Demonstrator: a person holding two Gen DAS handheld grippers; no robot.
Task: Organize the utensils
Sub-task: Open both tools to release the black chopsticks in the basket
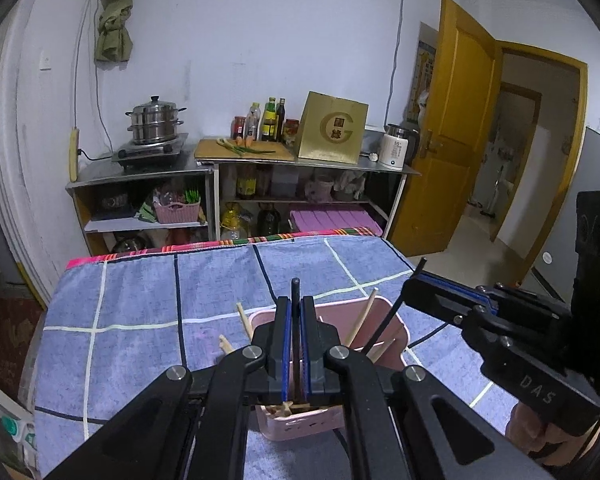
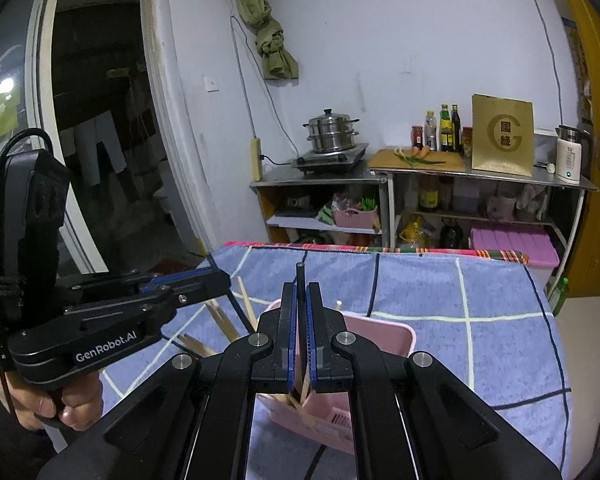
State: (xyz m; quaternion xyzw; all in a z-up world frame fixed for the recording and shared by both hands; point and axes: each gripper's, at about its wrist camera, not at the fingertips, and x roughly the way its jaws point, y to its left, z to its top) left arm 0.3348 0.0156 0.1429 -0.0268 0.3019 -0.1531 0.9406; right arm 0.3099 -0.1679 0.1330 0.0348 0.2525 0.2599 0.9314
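Observation:
A pink utensil basket [image 1: 394, 326] stands on the blue checked cloth, holding several wooden chopsticks [image 1: 362, 320]. My left gripper [image 1: 296, 312] is shut on a black chopstick [image 1: 295, 290], held upright over the basket. My right gripper [image 2: 301, 300] is shut on another black chopstick [image 2: 300, 276], also upright over the same basket [image 2: 380, 334]. In the left wrist view the right gripper [image 1: 414, 280] enters from the right with its black chopstick [image 1: 392, 316] slanting into the basket. In the right wrist view the left gripper [image 2: 220, 276] sits at left above wooden chopsticks [image 2: 224, 320].
The blue checked cloth [image 1: 140, 300] covers the table, with a striped cloth edge at the back. Behind stand steel shelves with a steamer pot [image 1: 154, 120], a cutting board [image 1: 244, 148], bottles, a gold box [image 1: 332, 128] and a kettle. A yellow door [image 1: 444, 120] is open at right.

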